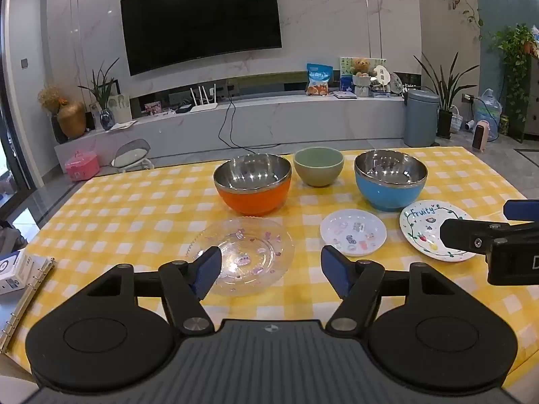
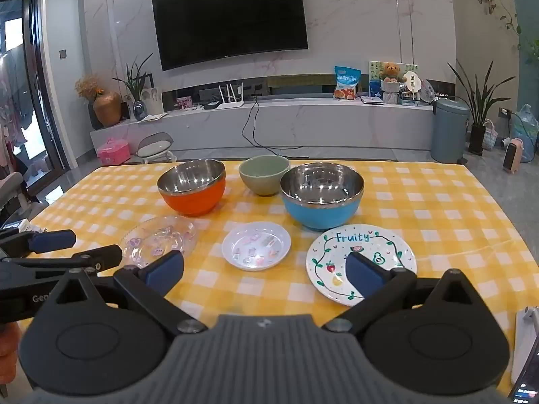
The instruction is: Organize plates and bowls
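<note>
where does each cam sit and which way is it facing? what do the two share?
Left wrist: on the left gripper, aimed forward and down over the clear glass plate; own open fingers show, right gripper at the right edge.
Right wrist: on the right gripper, over the Fruity plate; open fingers, left gripper at the left edge.
Shared: same table, three bowls, three plates, the TV wall.

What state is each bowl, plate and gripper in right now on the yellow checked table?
orange bowl: upright, empty.
green bowl: upright, empty.
blue bowl: upright, empty.
clear glass plate: flat, nothing on it.
small white plate: flat, unstacked.
Fruity plate: flat, unstacked.
left gripper: open, holding nothing.
right gripper: open, holding nothing.
TV: off.
</note>
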{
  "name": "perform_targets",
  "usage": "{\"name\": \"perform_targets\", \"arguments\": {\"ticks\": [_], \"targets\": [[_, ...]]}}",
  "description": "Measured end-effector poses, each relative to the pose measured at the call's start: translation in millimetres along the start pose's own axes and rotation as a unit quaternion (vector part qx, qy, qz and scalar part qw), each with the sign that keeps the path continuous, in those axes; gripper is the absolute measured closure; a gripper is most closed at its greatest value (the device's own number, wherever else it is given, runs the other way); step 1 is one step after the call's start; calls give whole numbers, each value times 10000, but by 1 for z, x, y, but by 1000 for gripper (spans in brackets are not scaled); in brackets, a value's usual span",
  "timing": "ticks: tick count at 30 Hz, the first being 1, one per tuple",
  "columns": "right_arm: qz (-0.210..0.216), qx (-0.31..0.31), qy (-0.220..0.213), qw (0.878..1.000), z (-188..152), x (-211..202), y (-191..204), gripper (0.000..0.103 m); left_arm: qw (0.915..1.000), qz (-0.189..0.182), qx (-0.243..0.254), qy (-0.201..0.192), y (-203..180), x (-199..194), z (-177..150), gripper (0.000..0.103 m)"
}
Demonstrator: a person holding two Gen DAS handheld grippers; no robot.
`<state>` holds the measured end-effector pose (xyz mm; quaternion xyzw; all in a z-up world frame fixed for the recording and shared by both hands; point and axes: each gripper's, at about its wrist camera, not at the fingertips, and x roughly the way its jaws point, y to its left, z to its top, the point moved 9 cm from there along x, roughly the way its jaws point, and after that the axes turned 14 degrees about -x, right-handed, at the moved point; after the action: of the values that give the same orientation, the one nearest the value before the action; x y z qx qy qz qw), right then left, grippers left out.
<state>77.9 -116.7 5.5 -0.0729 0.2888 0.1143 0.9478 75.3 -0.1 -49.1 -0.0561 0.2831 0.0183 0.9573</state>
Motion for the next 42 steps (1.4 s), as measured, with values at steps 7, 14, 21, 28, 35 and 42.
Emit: {"name": "perform_targets", "arguments": {"ticks": [7,14,21,28,35,42], "targets": [[-7,11,-25,10000,1,-2,0,3,9999,-6,-99,67,6,-1,-1,29],[1,1,-19,10000,2,-2,-1,3,9999,-17,-96,62,2,1,-1,29],[-7,19,-10,10000,2,-4,-2,3,9999,-26,-112,81,2,1,-1,29],[-6,25,-1,10000,1,-3,-2,3,9999,-11,-137,103,1,0,-3,29],[-28,20,17,10000,-1,1,-1,3,9998,16,-157,142,4,2,-5,29],[-35,9,43,10000,-2,3,-1,3,9998,19,-160,151,4,3,-5,29]]}}
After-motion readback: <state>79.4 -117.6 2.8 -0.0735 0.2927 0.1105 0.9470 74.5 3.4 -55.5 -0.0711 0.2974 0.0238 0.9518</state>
